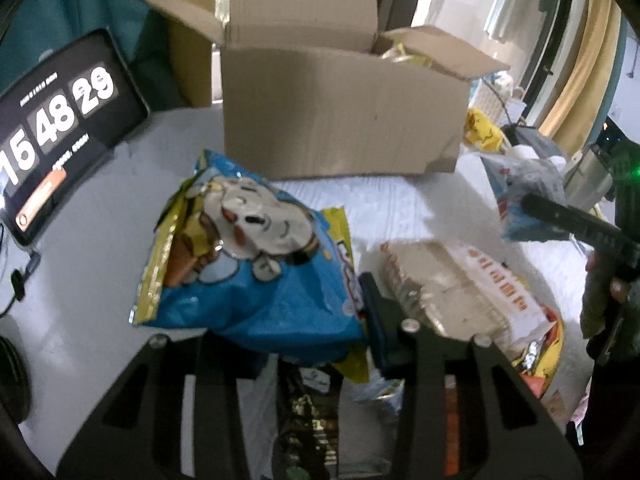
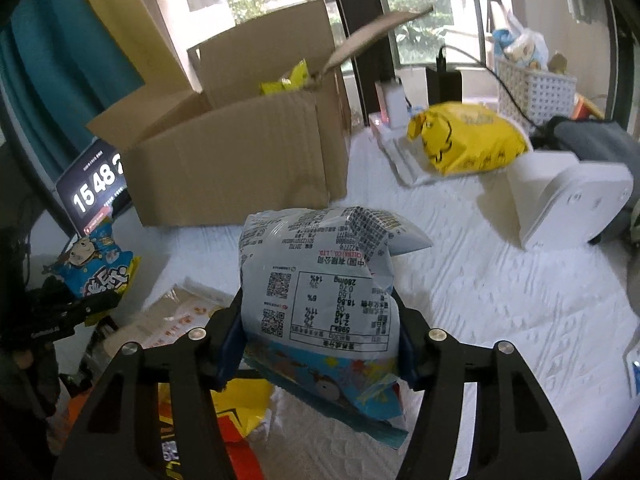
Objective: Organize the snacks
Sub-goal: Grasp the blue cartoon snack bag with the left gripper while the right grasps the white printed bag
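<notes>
Two puffy snack bags pinched: blue cartoon-printed foil bag (image 1: 256, 264) in left gripper (image 1: 320, 332), pale label-printed plastic bag (image 2: 320, 280) in right gripper (image 2: 316, 344). Slippery film, edge grips; could slide free before open brown cardboard box (image 1: 340, 116).

The cardboard box (image 2: 236, 164) stood open at the top, its flaps (image 2: 376, 36) spread wide, yellow packets (image 2: 286, 80) already showing inside. A strip of bare white tabletop (image 2: 480, 300) lay between the box and the nearer bags. On the right, a yellow bag (image 2: 468, 140) and a white stand (image 2: 568, 200) crowded that side. On the left, a clock screen (image 1: 56, 128) leaned just beside the box.
</notes>
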